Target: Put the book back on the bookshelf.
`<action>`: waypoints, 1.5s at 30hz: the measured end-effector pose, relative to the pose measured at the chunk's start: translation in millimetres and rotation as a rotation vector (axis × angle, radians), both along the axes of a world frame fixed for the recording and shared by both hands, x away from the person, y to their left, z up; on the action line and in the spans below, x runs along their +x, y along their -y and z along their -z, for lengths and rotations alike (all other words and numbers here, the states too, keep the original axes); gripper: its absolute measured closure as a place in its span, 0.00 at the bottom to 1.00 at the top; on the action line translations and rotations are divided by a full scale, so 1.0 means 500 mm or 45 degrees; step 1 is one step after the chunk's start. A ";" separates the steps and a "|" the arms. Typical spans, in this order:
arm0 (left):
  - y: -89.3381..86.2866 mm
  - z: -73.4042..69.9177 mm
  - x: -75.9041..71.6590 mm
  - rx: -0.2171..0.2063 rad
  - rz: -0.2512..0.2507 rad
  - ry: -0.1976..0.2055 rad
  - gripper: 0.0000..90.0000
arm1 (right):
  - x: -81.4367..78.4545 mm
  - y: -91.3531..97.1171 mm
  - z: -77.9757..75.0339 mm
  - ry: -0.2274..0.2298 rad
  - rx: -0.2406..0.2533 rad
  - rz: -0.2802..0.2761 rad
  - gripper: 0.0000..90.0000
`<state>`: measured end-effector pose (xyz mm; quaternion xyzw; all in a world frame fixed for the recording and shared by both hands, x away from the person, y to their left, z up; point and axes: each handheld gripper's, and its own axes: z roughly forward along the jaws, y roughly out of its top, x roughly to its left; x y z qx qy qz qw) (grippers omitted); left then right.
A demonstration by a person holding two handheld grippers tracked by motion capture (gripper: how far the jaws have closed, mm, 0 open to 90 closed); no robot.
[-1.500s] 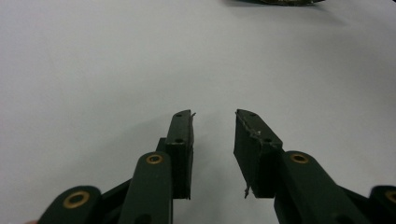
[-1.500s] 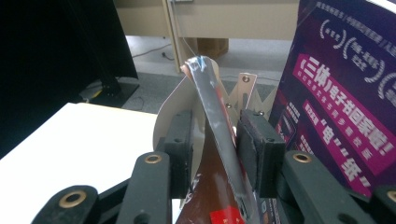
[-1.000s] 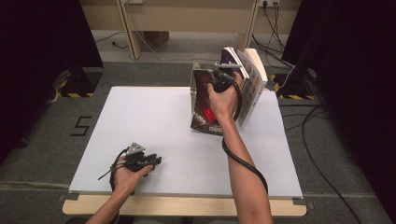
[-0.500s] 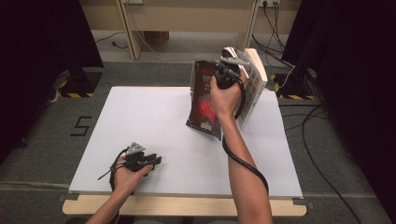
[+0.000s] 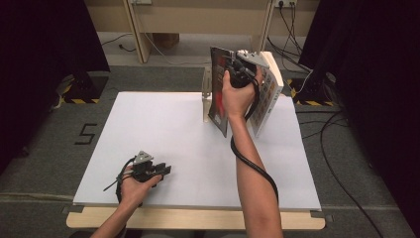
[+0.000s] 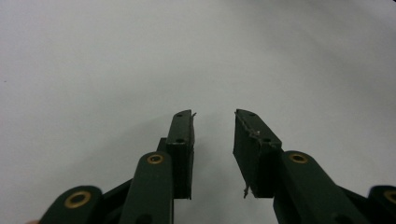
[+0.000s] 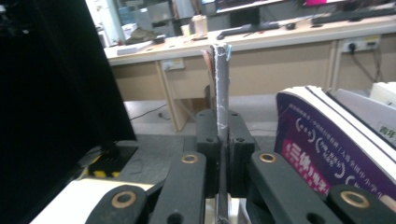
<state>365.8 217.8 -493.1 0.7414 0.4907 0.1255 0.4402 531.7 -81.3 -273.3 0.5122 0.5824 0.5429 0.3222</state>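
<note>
The big white table top (image 5: 163,139) lies under your hands; your right gripper (image 5: 236,69) pinches the thin dark book (image 5: 218,94) tight and holds it up near the leaning books (image 5: 267,94); your left gripper (image 5: 148,171) rests low, jaws partly apart, holding nothing.

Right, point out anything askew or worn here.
The thin dark-covered book, clamped in the right tongs, hangs tilted above the white table. Its edge looks scuffed white. The other books lean beside it.

White table (image 5: 173,129), books (image 5: 267,94) leaning.
</note>
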 end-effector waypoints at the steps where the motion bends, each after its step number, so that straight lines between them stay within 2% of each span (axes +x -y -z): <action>1: 0.000 0.000 0.000 0.000 -0.001 -0.001 0.74 | 0.004 0.000 0.005 0.004 0.005 -0.003 0.97; 4: 0.000 0.001 0.000 0.001 0.000 -0.002 0.74 | 0.007 -0.003 0.020 0.028 0.028 -0.009 0.96; 9: 0.001 0.000 -0.001 0.002 0.000 0.000 0.74 | 0.003 -0.005 0.044 0.026 0.017 0.012 0.96; 17: 0.002 0.001 -0.002 0.005 0.005 0.001 0.74 | -0.031 -0.010 0.082 0.005 -0.030 0.001 0.93; 18: 0.002 0.001 -0.002 0.006 0.002 0.001 0.74 | -0.044 -0.011 0.091 0.008 -0.031 -0.009 0.93; 25: 0.003 0.001 -0.003 0.009 0.003 -0.004 0.74 | -0.074 -0.006 0.098 -0.001 -0.045 0.014 0.92; 32: 0.004 0.001 -0.004 0.011 0.008 -0.005 0.74 | -0.084 0.005 0.100 -0.059 -0.059 0.031 0.89; 42: 0.005 0.003 -0.002 0.005 0.007 -0.001 0.74 | -0.058 0.019 0.089 -0.135 -0.102 0.009 0.82; 45: 0.005 0.002 -0.002 0.004 0.012 -0.003 0.74 | -0.046 0.019 0.084 -0.158 -0.096 0.004 0.80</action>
